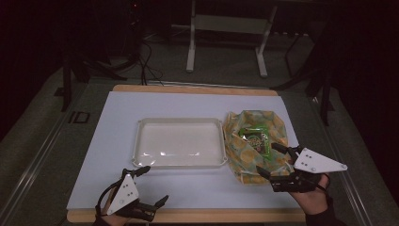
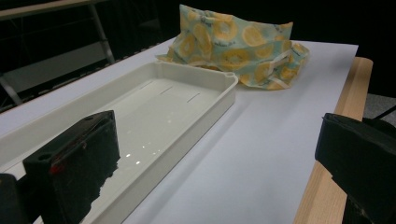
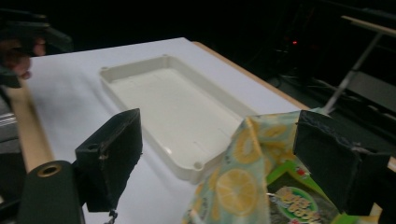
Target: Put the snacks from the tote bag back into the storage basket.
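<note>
A shallow white tray (image 1: 180, 121) lies empty in the middle of the white sheet. To its right lies a lemon-patterned cloth bag (image 1: 242, 162), its mouth open on a green snack packet (image 1: 256, 139). My right gripper (image 1: 267, 160) stands open at the bag's near edge, a jaw on either side of the cloth; in the right gripper view the bag (image 3: 233, 182) and packet (image 3: 299, 200) lie between the jaws. My left gripper (image 1: 154, 185) is open near the front left, holding nothing. Its own view looks over the tray (image 2: 205, 109) to the bag (image 2: 238, 46).
The white sheet (image 1: 122, 108) covers a wooden board whose front edge (image 1: 197, 215) runs just below both hands. White stand legs (image 1: 190, 52) and cables stand on the dark floor behind the table. The other hand (image 3: 18, 51) shows far off in the right gripper view.
</note>
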Available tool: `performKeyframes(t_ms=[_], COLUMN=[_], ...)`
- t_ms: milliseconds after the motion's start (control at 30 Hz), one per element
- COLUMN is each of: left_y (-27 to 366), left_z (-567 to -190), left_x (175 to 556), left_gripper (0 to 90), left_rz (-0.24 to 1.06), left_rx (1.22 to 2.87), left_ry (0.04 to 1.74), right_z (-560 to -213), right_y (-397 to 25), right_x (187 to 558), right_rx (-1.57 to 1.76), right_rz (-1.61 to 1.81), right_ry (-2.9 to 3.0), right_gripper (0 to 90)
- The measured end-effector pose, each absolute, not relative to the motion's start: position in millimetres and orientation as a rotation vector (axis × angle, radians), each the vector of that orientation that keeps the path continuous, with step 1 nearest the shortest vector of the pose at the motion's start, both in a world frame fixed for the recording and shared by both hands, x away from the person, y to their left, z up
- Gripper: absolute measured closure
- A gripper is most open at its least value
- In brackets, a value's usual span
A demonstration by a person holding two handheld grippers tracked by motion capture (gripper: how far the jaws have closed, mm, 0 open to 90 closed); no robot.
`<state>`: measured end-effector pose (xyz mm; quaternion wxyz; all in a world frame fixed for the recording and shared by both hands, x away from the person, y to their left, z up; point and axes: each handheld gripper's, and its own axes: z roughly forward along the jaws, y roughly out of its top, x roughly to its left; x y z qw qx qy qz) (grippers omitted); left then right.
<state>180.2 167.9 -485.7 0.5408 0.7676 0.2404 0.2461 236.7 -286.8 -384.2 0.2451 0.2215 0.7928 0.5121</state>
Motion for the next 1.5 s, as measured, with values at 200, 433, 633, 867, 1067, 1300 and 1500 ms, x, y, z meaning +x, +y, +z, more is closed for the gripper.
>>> performKeyframes(t_ms=[200,433,633,867,1067,1300,1500], left_y=[168.0,167.4,167.4,167.5,167.7,167.6,167.2], left_z=[-485.3,-485.8,-486.2,-486.6,-486.8,-486.7,-486.7], left_x=[180.3,181.3,182.0,182.2,182.9,182.6,183.0], left_gripper=[0.3,0.4,0.3,0.3,0.3,0.3,0.3], left_rz=[0.581,0.576,0.573,0.573,0.570,0.574,0.572], left_rx=[1.820,1.823,1.825,1.826,1.825,1.827,1.830], left_ry=[0.572,0.575,0.577,0.579,0.579,0.576,0.573], right_z=[-378.4,-369.3,-364.5,-361.6,-360.3,-362.4,-368.0], right_y=[-288.2,-291.2,-293.0,-294.6,-298.9,-304.9,-309.3], right_x=[245.8,254.4,263.3,275.1,284.4,296.0,306.5], right_rx=[0.626,0.645,0.668,0.695,0.725,0.787,0.843], right_rz=[1.403,1.405,1.394,1.377,1.372,1.350,1.320], right_ry=[2.138,2.097,2.082,2.064,2.047,2.034,2.030], right_gripper=[15.8,17.2,17.2,17.1,17.1,17.4,17.9])
